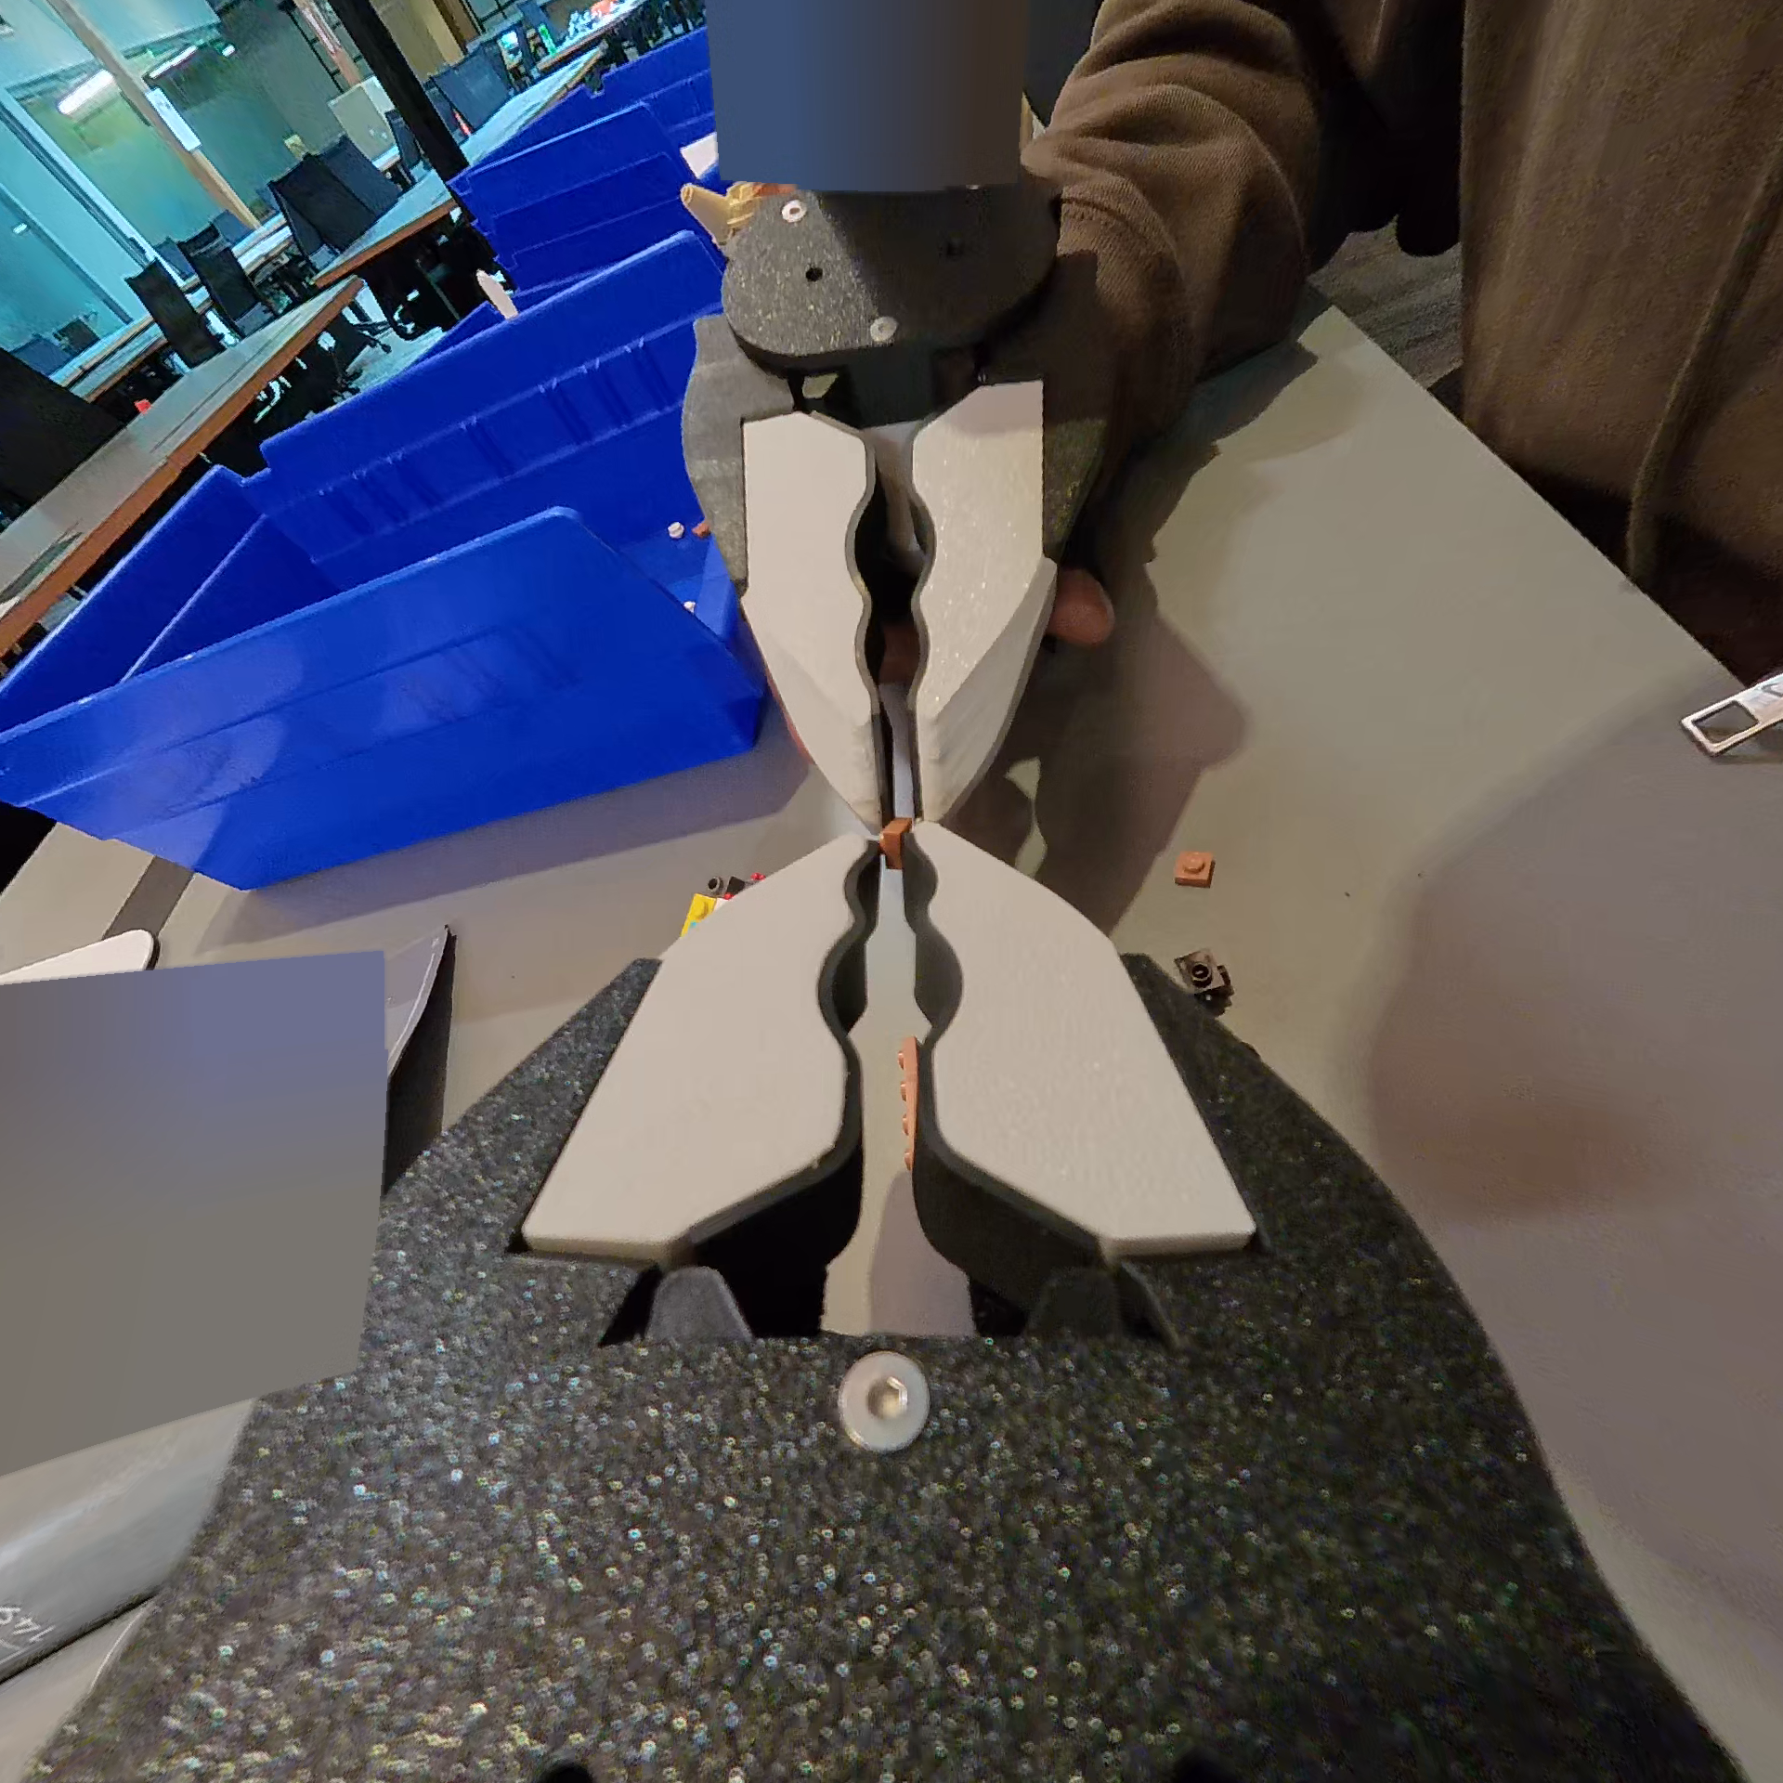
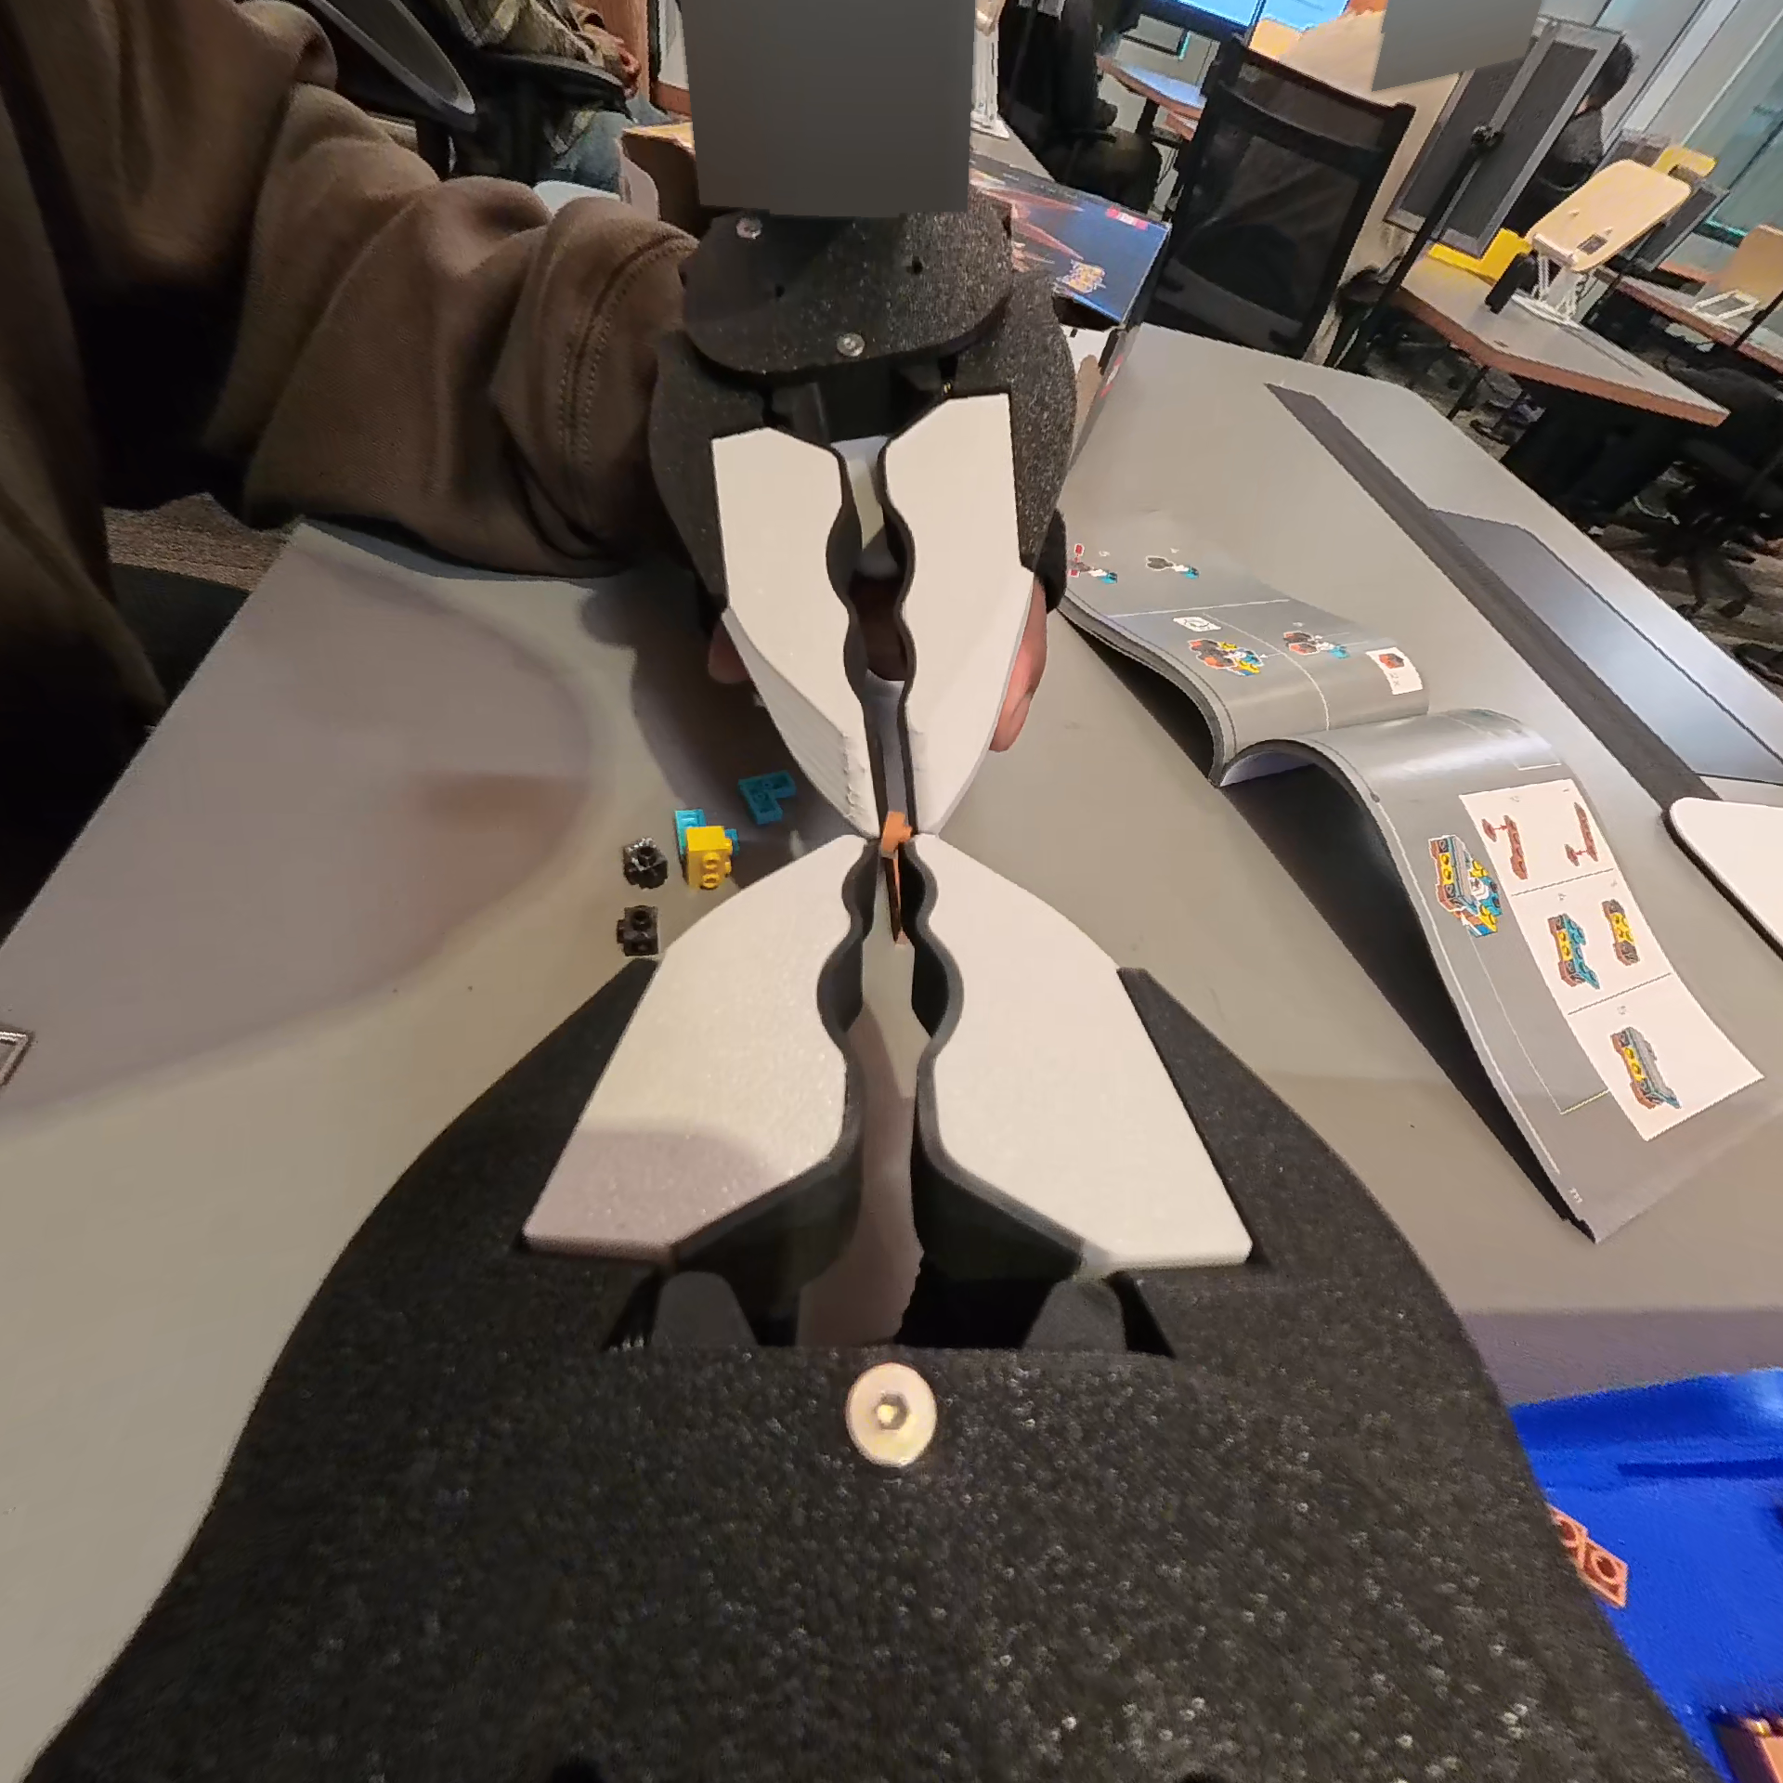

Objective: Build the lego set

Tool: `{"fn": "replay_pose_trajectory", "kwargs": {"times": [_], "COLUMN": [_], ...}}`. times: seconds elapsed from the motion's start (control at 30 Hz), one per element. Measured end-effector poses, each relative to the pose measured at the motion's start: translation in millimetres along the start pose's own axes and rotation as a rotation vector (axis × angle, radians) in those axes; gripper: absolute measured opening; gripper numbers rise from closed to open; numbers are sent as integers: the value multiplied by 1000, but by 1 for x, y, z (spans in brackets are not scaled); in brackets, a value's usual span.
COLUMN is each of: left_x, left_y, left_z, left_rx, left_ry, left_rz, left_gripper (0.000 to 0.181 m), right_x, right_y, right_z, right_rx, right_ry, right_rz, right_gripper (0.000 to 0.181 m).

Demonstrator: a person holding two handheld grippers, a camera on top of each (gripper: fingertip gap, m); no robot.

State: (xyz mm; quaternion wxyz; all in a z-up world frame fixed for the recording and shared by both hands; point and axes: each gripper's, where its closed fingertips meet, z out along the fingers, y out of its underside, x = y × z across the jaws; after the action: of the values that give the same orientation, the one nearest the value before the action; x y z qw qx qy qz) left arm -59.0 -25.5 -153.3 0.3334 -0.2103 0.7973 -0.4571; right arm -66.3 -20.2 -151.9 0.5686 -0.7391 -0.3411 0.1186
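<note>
My two grippers meet tip to tip above the grey table (image 1: 1447, 868). My left gripper (image 1: 893, 857) is shut, and a brown studded plate (image 1: 907, 1100) shows through the gap between its fingers, running down from the tips. My right gripper (image 2: 892, 854) is shut at a small brown brick (image 2: 895, 830) where the tips meet. The plate (image 2: 891, 902) hangs edge-on just below it. The brick also shows in the left wrist view (image 1: 895, 841). I cannot tell where brick and plate join. A hand in a brown sleeve holds each gripper.
Loose pieces lie under the grippers: a yellow brick (image 2: 709, 854), teal pieces (image 2: 767, 796), two black pieces (image 2: 644, 862), a brown 1x1 plate (image 1: 1194, 870). Blue bins (image 1: 386, 675) stand to one side. An open instruction booklet (image 2: 1447, 868) lies on the other. Less than 4 cm separates the two grippers' tips. Both grippers' tips are roughly 6 centimetres from the yellow brick (image 2: 709, 854).
</note>
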Motion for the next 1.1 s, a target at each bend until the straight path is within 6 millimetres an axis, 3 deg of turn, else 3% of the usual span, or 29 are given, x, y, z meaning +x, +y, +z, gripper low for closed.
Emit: {"fn": "replay_pose_trajectory", "kwargs": {"times": [0.43, 0.53, 0.7, 0.87, 1.1], "left_x": [4, -3, 3, 5, 6], "left_y": [5, 28, 61, 65, 63], "left_z": [0, -4, -3, -3, 4], "left_rx": [-29, -170, -361, -401, -408], "left_ry": [30, 11, 56, 78, 74], "left_rz": [2, -13, -36, -101, -145], "left_gripper": [8, 20, 18, 5, 3], "right_x": [-4, -5, -3, -5, -11], "right_y": [5, 7, 14, 22, 38], "right_z": [2, 2, 5, 8, 15], "right_rx": [-40, -53, -106, -165, -297], "right_ry": [-16, -24, -33, -47, -86], "right_rz": [-11, -5, 20, 26, 57], "right_gripper": [3, 3, 3, 3, 3]}}
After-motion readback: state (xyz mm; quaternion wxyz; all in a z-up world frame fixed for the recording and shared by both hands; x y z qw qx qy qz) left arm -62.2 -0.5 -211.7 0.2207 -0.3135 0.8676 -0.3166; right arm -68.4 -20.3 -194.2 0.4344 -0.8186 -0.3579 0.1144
